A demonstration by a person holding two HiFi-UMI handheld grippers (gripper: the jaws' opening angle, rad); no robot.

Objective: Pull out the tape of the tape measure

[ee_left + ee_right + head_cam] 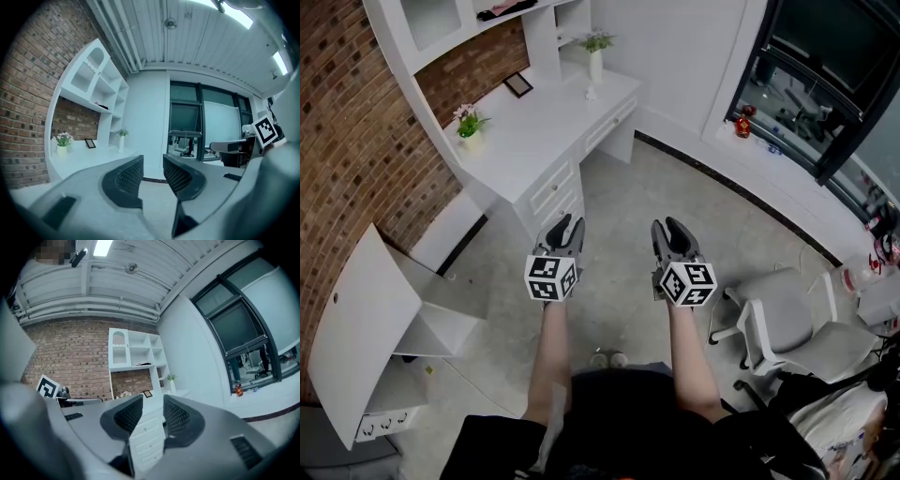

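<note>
No tape measure shows in any view. Both grippers are held out in the air above the floor, side by side, pointing toward a white desk [546, 120]. My left gripper [566, 228] has its jaws drawn together to a narrow slit, with nothing between the pads [126, 180]. My right gripper [672, 230] looks the same, its jaws nearly touching and empty. The left gripper [153, 165] faces a white wall corner and dark windows. The right gripper [153, 403] faces the brick wall and the white shelving.
A small potted plant [470, 125], a picture frame [519, 85] and a vase [596, 56] stand on the desk. A white cabinet [370, 323] with an open door stands at the left. A grey office chair [787, 323] is at the right, a window sill [769, 150] behind it.
</note>
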